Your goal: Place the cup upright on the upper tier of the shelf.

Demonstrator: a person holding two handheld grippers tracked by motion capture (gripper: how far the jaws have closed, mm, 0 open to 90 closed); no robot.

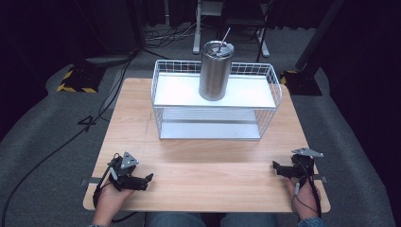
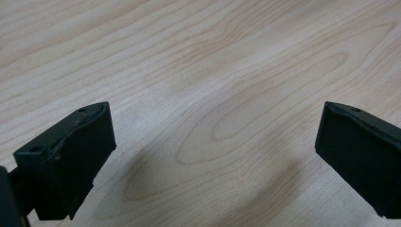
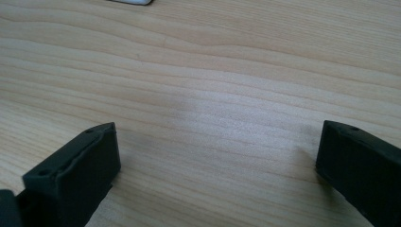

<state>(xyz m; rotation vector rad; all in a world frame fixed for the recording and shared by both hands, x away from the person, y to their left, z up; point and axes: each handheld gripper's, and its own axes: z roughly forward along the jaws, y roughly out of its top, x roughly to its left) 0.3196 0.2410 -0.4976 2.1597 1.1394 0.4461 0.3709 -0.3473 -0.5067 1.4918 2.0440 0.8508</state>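
counter: light wood-grain top (image 1: 203,161), squarish, on grey carpet floor (image 1: 42,142)
rack: white wire 2-tier shelf rack (image 1: 161,94) stands directly on counter, far half, approx. centred; lower tier sits just above the wood
upper shelf: white panel (image 1: 250,97), carries steel tumbler (image 1: 215,71) w/ lid & straw, upright, left of shelf centre
lower shelf: white panel (image 1: 208,128), bare
near half of counter: left gripper (image 1: 142,180) at near-left corner, right gripper (image 1: 279,168) at near-right; both low over the wood, jaws spread wide w/ nothing between; contact w/ surface can't be told
counter edges: small grey tabs at left & right sides
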